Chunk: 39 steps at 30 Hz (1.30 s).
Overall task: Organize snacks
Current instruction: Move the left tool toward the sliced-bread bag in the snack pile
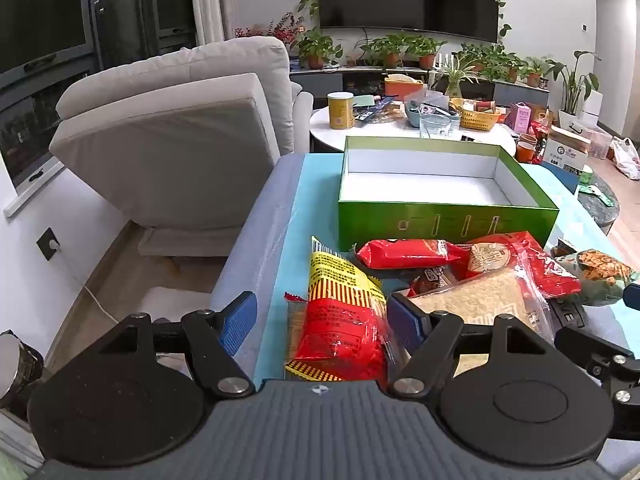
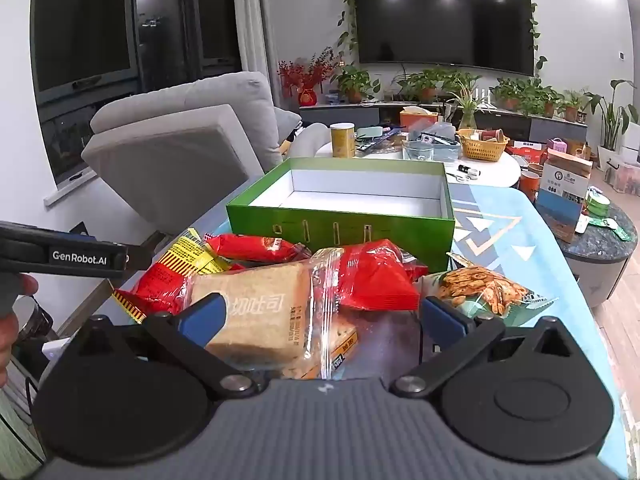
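Note:
An empty green box point(image 1: 446, 222) point(image 2: 340, 226) with a white inside stands on the blue cloth. In front of it lies a pile of snack packs. My left gripper point(image 1: 322, 316) is open, its jaws on either side of a red and yellow pack point(image 1: 340, 312) point(image 2: 172, 270). My right gripper point(image 2: 324, 316) is open around a clear bag of sliced toast point(image 2: 264, 308) point(image 1: 480, 296). A long red pack point(image 1: 412, 254) point(image 2: 256, 248), another red pack point(image 2: 376, 276) and a green nut bag point(image 2: 484, 290) point(image 1: 600, 276) lie beside them.
A grey armchair point(image 1: 176, 132) stands to the left of the table point(image 1: 260, 248). A round white table point(image 1: 360, 128) behind the box carries a yellow can point(image 1: 341, 110), bowls and a yellow basket point(image 1: 480, 118). A dark side table point(image 2: 600, 252) with boxes is at the right.

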{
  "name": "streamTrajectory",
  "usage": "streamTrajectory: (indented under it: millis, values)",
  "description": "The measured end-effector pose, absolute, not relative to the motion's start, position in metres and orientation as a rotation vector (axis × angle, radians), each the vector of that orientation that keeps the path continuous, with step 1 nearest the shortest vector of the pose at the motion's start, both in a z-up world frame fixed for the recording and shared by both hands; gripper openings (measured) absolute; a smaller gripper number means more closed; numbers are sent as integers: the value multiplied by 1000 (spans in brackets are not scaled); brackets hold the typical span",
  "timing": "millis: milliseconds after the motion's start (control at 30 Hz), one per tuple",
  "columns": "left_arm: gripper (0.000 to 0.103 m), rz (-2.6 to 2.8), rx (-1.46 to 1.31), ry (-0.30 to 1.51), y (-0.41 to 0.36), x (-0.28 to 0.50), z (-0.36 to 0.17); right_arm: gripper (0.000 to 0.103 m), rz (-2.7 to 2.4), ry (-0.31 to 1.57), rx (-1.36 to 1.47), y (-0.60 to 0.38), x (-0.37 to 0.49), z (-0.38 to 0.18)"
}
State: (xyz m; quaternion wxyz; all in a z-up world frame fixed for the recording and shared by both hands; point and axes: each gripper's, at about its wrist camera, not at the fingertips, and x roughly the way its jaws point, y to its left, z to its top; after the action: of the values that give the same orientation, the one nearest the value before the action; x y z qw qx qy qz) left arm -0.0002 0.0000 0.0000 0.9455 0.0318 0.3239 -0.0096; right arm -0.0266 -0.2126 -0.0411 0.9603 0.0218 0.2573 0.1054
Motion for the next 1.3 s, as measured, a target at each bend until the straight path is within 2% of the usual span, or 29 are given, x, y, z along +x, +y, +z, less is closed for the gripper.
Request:
streamTrajectory:
  millis: [1300]
  values:
    - [69,-60,74,692,-4,-6,-15,65,141,613,102,-219,-14,-56]
